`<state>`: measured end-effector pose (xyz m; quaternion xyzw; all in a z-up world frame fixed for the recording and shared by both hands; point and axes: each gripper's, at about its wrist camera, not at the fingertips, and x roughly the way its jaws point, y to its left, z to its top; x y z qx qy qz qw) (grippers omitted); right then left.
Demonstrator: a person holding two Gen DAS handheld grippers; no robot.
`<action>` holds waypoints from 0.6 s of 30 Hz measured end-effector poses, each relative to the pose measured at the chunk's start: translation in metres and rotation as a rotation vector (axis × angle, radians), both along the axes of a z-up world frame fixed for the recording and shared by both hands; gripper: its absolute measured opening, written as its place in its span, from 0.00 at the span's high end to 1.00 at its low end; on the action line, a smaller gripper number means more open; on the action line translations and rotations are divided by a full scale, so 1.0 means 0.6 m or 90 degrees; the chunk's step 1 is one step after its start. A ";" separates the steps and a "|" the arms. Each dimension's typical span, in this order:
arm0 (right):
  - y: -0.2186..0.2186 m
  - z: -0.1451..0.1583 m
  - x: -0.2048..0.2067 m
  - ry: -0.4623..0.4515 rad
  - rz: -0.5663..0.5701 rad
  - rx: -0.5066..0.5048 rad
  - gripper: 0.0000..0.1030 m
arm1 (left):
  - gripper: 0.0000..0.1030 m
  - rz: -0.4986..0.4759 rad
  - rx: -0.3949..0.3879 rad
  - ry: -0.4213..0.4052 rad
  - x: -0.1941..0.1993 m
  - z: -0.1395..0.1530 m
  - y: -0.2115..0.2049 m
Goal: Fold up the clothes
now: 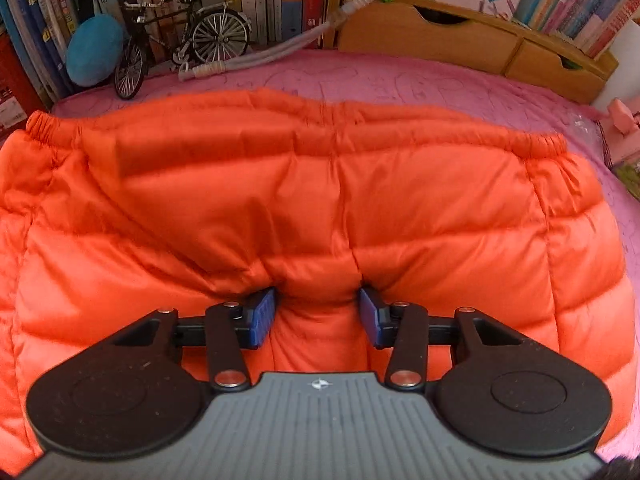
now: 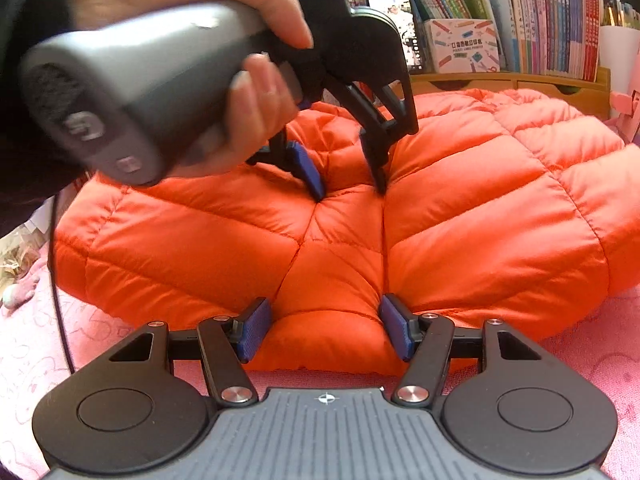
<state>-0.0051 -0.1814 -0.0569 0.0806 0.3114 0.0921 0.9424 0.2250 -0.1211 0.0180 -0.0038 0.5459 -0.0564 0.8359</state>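
Observation:
An orange quilted puffer jacket [image 1: 320, 208] lies spread on the pink bedspread [image 1: 400, 76]; it also fills the right wrist view [image 2: 460, 220]. My left gripper [image 1: 318, 308] is open, its blue pads pressed down into the jacket's padding with a bulge of fabric between them. It also shows in the right wrist view [image 2: 348, 188], held by a hand, pushing into the jacket's middle. My right gripper [image 2: 326, 320] is open, its pads pressed against the jacket's near edge with padding between them.
A model bicycle [image 1: 180, 44], a blue plush ball [image 1: 94, 50] and a white hose [image 1: 260, 56] lie at the bed's far edge before rows of books. A wooden drawer unit [image 1: 472, 40] stands at back right. A black cable [image 2: 60, 280] runs along the left.

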 end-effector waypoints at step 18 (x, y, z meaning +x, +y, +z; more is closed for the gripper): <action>-0.004 -0.001 -0.004 -0.003 0.005 -0.002 0.41 | 0.55 -0.019 0.008 -0.051 0.081 -0.032 -0.010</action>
